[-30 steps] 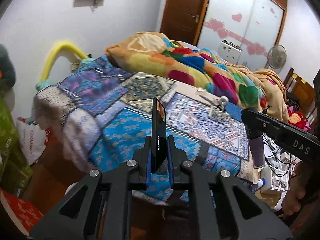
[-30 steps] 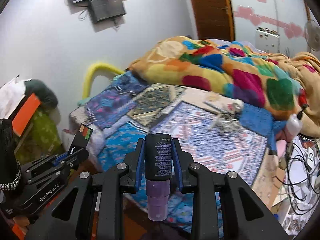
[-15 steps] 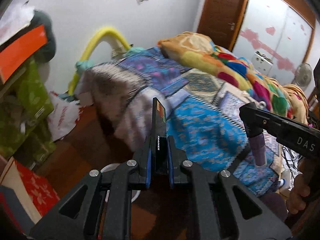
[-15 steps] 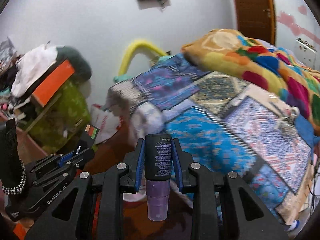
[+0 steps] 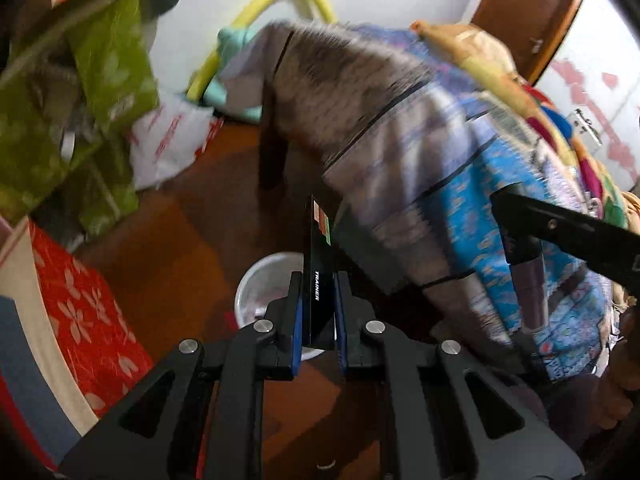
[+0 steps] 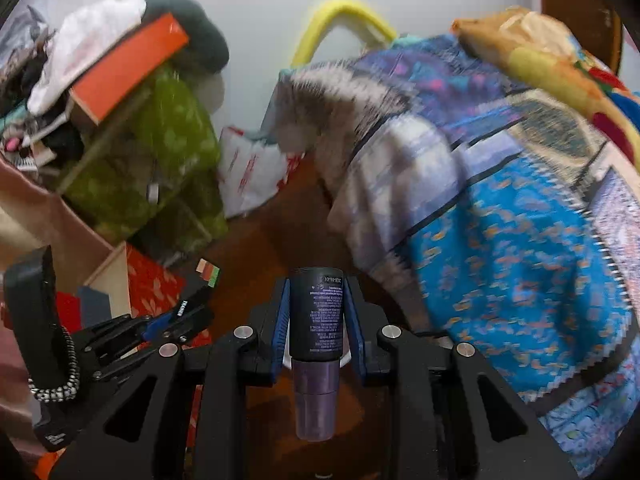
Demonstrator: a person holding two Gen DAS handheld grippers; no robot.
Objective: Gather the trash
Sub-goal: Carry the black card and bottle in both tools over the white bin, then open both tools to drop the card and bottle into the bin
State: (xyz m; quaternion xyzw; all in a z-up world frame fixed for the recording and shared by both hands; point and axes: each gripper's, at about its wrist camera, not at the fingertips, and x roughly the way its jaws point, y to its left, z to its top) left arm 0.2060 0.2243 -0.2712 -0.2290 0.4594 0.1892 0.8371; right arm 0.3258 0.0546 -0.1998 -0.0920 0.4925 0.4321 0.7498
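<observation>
While both loads are clamped, line each over the white bin [image 5: 256, 284] at 12 o'clock from the left gripper [image 5: 318, 320] before letting go. Left jaws pinch 1 thin, flat, rigid black carton [image 5: 319, 280], edge-on; drop it vertically. Right gripper [image 6: 316, 320] grips 1 smooth cylindrical black bottle [image 6: 316, 312], purple cap down; release low, it may roll. Soft patchwork bedspread [image 5: 460, 184] hangs at 2 o'clock.

A white wall [image 6: 260, 20] stood behind a bed [image 5: 460, 168] draped in a patchwork cover [image 6: 520, 240]. The floor [image 5: 188, 240] was dark reddish brown. A yellow hoop [image 5: 280, 4] leaned at the wall. On the left a green cloth [image 6: 160, 160] hung over stacked clutter. A wooden door [image 5: 528, 12] showed behind the bed.
</observation>
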